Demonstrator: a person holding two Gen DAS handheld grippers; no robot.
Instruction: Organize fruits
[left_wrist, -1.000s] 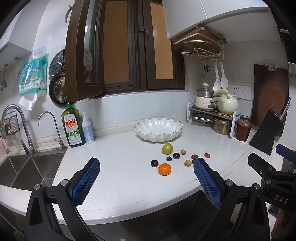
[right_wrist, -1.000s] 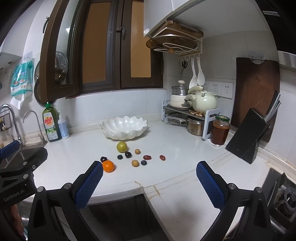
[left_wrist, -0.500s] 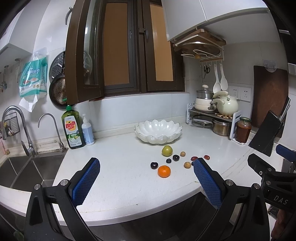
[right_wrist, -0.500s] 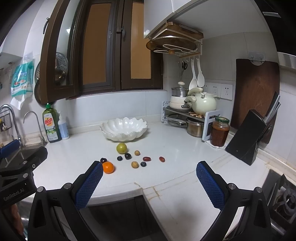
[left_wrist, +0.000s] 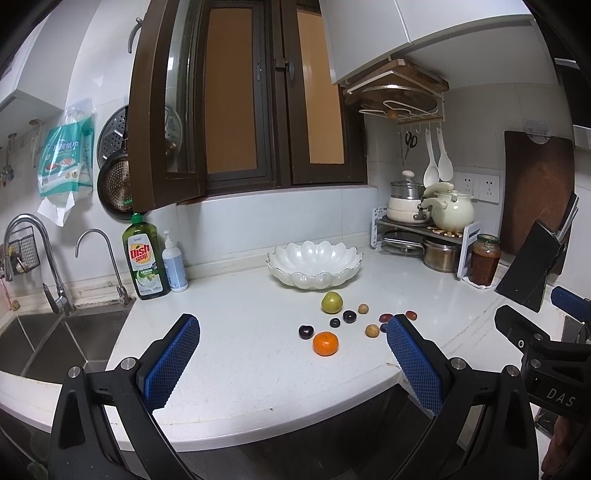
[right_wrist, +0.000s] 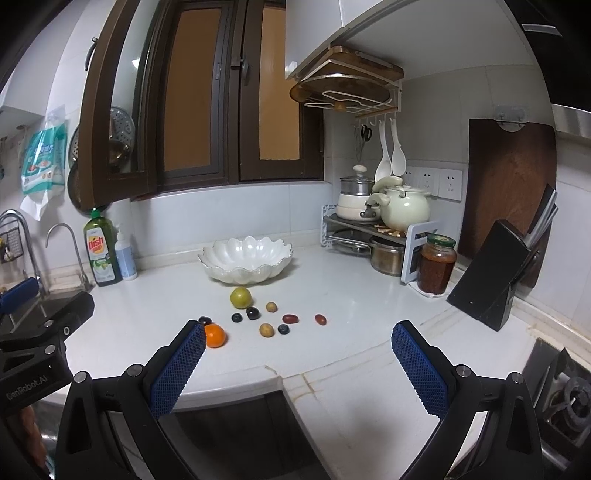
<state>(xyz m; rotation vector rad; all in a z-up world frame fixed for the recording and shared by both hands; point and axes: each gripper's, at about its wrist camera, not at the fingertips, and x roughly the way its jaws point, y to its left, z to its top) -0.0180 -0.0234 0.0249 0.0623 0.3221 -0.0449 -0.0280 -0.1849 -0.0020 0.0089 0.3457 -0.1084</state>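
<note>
1. White scalloped bowl (left_wrist: 314, 266) with nothing visible inside, on the white counter (left_wrist: 236, 354) below the brown-framed window (left_wrist: 273, 96).
2. Green round fruit (left_wrist: 331, 302), just in front of the bowl, nearest to it of all the fruit.
3. Orange (left_wrist: 325, 343), nearest to me of the fruit, with a dark plum (left_wrist: 306, 332) just beside it on the sink side.
4. Small pieces scattered between: a dark berry (left_wrist: 335, 322), a second dark plum (left_wrist: 349, 316), two tan round fruits (right_wrist: 271, 307) (right_wrist: 266, 330), two red oval ones (right_wrist: 290, 318) (right_wrist: 320, 319) and another dark berry (right_wrist: 283, 329). All lie loose on the counter, none in the bowl.
5. My left tongs (left_wrist: 291, 334): blue pads wide apart, holding nothing, hovering short of the fruit at the counter's front edge.
6. My right tongs (right_wrist: 298, 339): pads likewise spread, holding nothing, aimed at the same cluster from the stove side.
7. Green dish soap bottle (left_wrist: 142, 254) and a small pump bottle (left_wrist: 174, 263), at the wall by the sink (left_wrist: 44, 339).
8. Pot rack (right_wrist: 373, 229), jar with a green lid (right_wrist: 437, 264) and black knife block (right_wrist: 495, 273) along the right wall, well apart from the fruit.
</note>
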